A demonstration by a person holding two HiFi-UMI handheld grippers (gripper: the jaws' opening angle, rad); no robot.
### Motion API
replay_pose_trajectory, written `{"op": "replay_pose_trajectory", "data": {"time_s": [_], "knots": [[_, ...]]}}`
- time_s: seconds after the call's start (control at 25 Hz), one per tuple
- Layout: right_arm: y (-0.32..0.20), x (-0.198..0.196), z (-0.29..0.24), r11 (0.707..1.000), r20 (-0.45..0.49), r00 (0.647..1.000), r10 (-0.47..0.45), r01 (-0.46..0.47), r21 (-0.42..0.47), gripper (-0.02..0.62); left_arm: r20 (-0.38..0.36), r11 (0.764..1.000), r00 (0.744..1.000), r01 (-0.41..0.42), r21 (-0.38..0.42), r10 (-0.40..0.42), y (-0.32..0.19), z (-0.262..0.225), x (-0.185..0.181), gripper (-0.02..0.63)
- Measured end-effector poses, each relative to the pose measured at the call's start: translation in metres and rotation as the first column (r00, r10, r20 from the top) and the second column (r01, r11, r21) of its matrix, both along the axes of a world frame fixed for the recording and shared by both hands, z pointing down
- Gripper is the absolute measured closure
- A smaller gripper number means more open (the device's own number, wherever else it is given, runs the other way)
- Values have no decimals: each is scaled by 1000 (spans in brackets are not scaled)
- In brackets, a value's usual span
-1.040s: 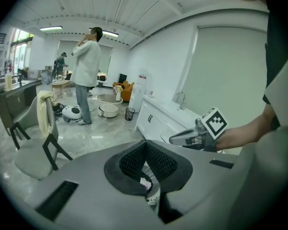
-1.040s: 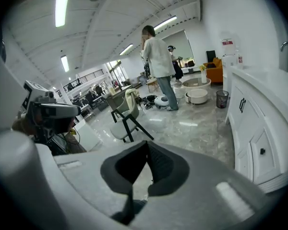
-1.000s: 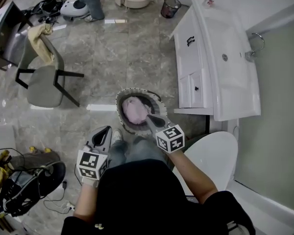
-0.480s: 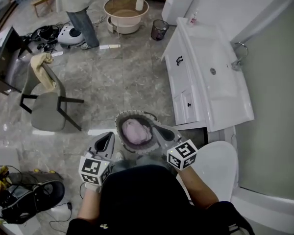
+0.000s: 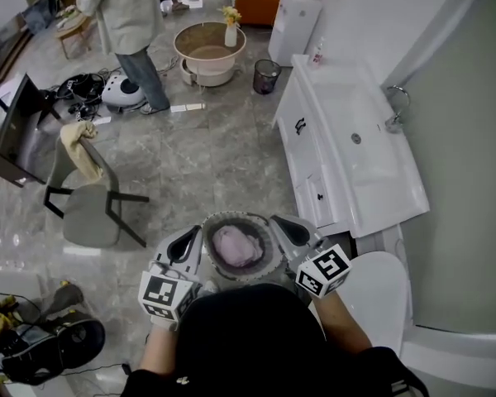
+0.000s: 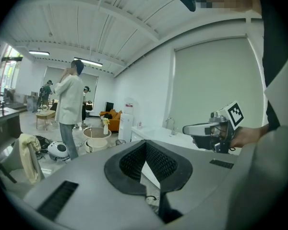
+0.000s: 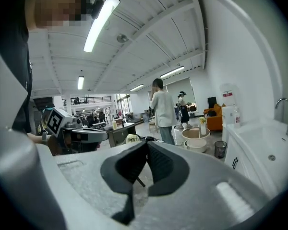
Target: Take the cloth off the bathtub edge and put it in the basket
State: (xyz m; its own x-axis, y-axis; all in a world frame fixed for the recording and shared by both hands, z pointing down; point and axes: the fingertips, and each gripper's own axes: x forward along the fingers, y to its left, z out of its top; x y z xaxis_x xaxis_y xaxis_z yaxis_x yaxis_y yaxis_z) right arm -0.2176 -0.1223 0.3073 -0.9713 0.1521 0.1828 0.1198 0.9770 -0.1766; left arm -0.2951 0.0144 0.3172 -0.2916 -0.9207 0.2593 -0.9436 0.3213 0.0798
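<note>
The pink cloth (image 5: 236, 247) lay bunched in the bottom of the round basket (image 5: 241, 217) on the marble floor, directly in front of the operator. A second before, the right gripper (image 5: 284, 225) had been reaching into the basket with its tip at the cloth. It had since drawn back to just beside the basket's right rim, clear of the fabric. The left gripper (image 5: 188, 241) sat just beside the left rim, so the two tools flanked the basket.

Both gripper views showed the jaws pressed together at the tips with nothing between them and no fabric caught on either.

The head camera had also lifted over that second. It took in more of the room: the white sink cabinet (image 5: 347, 160) to the right, the toilet lid (image 5: 379, 284) near the right gripper, a grey chair (image 5: 89, 213) to the left and a person (image 5: 126, 19) standing well away at the far end.

With the cloth released inside the basket and both tools withdrawn, the task looked finished, with nothing evidently left to move.
</note>
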Motion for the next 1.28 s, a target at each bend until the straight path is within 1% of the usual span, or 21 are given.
{"op": "replay_pose_trajectory", "data": {"time_s": [0.28,0.48,0.68,1.08,1.28], "knots": [[-5,-3,-20,1000,57,998,-15,15,-3,597,44,1000,999,-2,30,1,-12,-22,-1,592],[-4,-7,-29,1000,77,997,-11,12,-9,597,49,999,999,-12,35,11,-13,-28,-1,592],[0,-16,-31,1000,97,995,-1,2,-3,598,49,999,999,-18,35,16,-11,-28,-8,592],[-11,4,-22,1000,102,995,2,-1,-14,598,57,999,998,-13,39,11,-15,-23,11,592],[-6,5,-19,1000,97,995,-7,8,-12,598,54,999,999,-12,35,10,-14,-21,12,592]]}}
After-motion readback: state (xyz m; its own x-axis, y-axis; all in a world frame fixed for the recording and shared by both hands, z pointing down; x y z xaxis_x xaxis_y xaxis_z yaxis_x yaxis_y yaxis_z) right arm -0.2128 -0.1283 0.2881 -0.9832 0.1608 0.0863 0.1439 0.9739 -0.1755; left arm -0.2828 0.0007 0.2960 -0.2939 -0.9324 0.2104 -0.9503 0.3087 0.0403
